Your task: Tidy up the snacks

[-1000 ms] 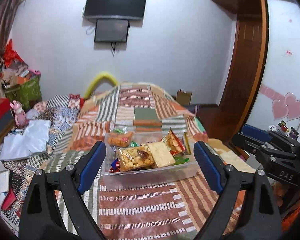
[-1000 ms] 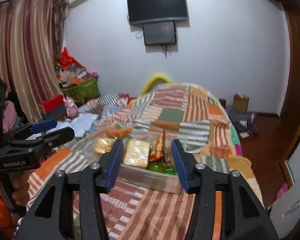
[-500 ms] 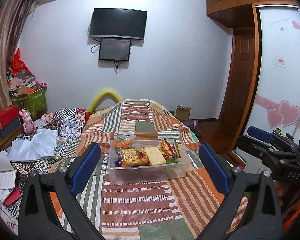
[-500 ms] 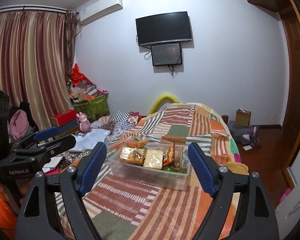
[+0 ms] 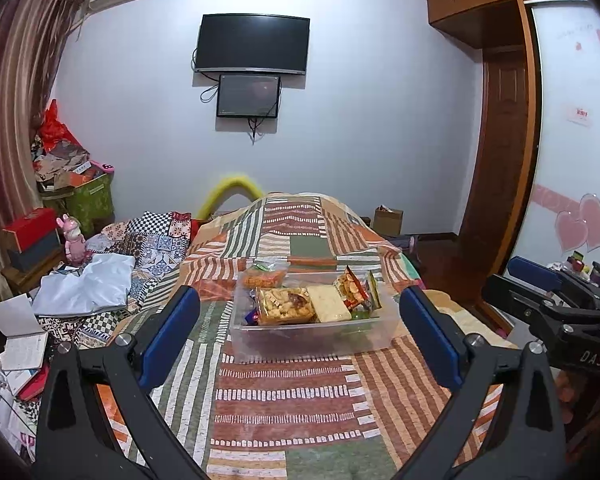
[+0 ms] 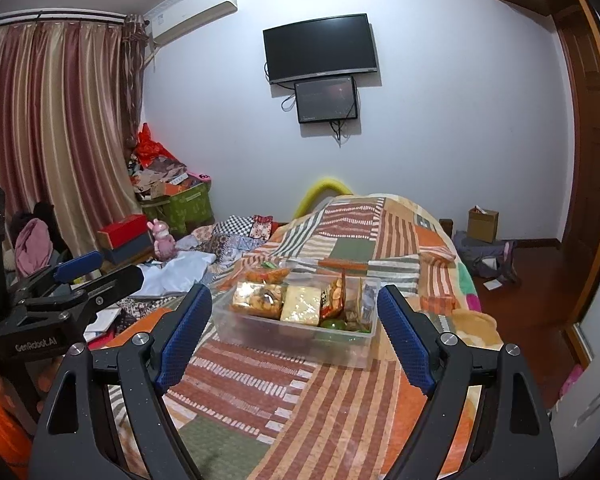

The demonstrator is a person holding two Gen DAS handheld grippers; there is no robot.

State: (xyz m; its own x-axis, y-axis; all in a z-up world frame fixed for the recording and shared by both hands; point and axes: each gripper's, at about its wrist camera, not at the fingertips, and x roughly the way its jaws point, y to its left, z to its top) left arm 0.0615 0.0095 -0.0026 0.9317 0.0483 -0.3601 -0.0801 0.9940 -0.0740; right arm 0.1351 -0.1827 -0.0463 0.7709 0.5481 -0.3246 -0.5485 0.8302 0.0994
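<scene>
Item: clear bin [image 5: 312,338] of snack packets [image 5: 286,306], being kept on the patchwork quilt [image 5: 284,400]. Left gripper [image 5: 300,332] and right gripper [image 6: 296,332], both short of bin: 2 finger pairs being held apart, nothing clamped. Step judged: packing finished; next, withdrawal.

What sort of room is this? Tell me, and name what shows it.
Most likely a lived-in bedroom: a bed with a patchwork quilt, a wall-mounted TV, and long curtains under an air conditioner. A clear box of snacks sits on the bed.

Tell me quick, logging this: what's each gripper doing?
Left gripper: jaws open, empty.
Right gripper: jaws open, empty.
</scene>
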